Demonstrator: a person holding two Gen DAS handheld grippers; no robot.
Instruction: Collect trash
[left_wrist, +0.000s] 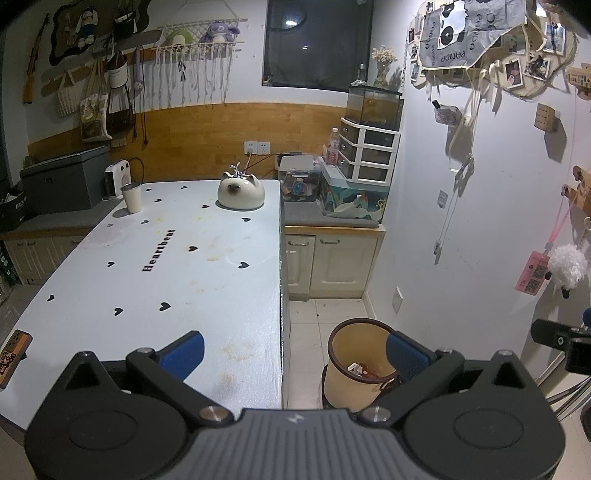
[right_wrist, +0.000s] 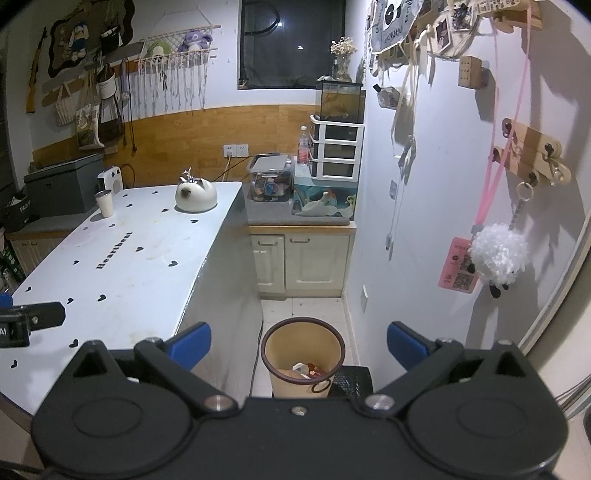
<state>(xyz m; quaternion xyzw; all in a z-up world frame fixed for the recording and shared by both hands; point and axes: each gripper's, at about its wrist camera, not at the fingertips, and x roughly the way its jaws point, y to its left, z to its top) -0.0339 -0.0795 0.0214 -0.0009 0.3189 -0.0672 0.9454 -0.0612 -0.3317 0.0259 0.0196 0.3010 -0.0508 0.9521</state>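
Note:
A tan waste bin (left_wrist: 354, 354) with a dark rim stands on the tiled floor right of the table; it also shows in the right wrist view (right_wrist: 301, 354). Some trash (right_wrist: 308, 369) lies inside it, white and reddish pieces. My left gripper (left_wrist: 295, 350) is open and empty, over the table's right edge, its right finger in front of the bin. My right gripper (right_wrist: 299, 341) is open and empty, held above the bin. The left gripper's tip shows in the right wrist view (right_wrist: 33, 317) at the far left.
The white table (left_wrist: 166, 258) with black hearts bears a paper cup (left_wrist: 132, 196), a white cat-shaped pot (left_wrist: 241, 192) and a phone (left_wrist: 13, 356) at the near left. Cabinets (right_wrist: 303, 258), a fish tank (left_wrist: 373, 103) and the decorated wall (right_wrist: 443, 221) close in the right side.

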